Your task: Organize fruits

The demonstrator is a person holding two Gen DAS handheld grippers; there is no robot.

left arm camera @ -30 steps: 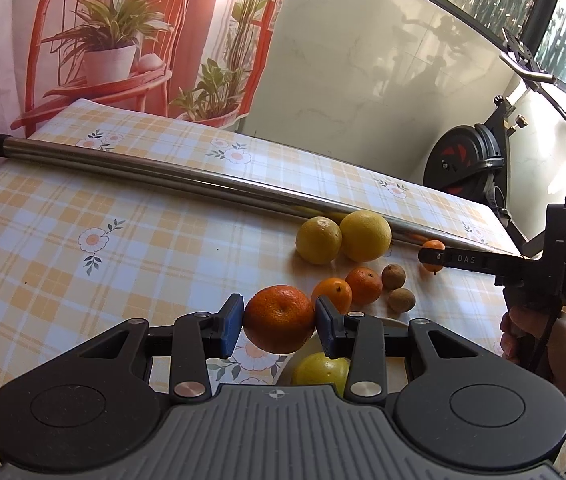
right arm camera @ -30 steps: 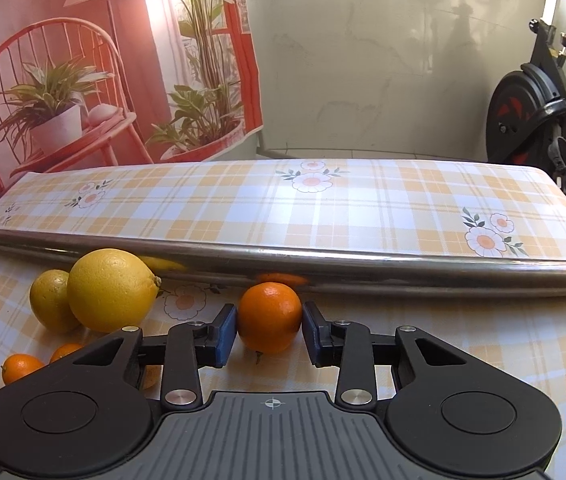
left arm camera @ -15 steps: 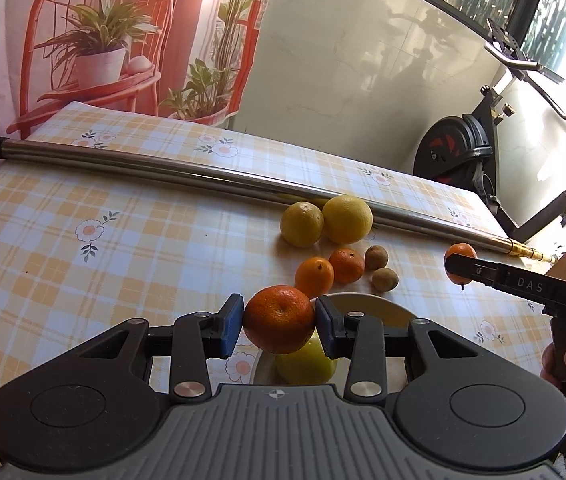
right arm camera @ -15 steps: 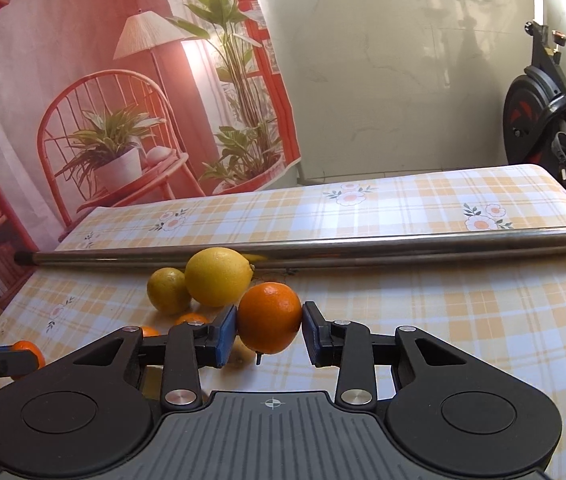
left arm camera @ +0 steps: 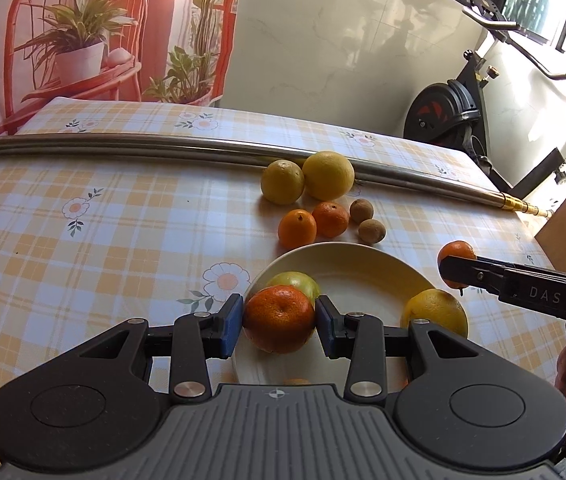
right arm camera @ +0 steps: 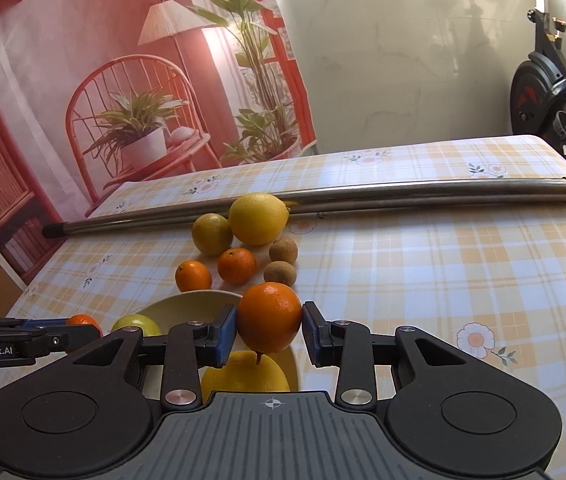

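- Left gripper [left arm camera: 277, 323] pinches a tangerine [left arm camera: 279, 318] over the plate [left arm camera: 363, 264]; right gripper [right arm camera: 269, 334] pinches an orange [right arm camera: 270, 322] above it.
- Plated, as judged: green apple [left arm camera: 297, 280], yellow citrus [left arm camera: 437, 310].
- Remaining on desk [left arm camera: 123, 220]: six loose fruits [left arm camera: 315, 208].

This looks like a room in a home. A table [left arm camera: 83, 248] under a checked, flower-printed cloth holds loose fruit and a plate [left arm camera: 363, 272]. An exercise bike [left arm camera: 451, 116] stands by a pale wall [left arm camera: 343, 40]. The red chair, lamp and plants behind seem to be a printed backdrop [right arm camera: 83, 60], though the fisheye view leaves that uncertain.
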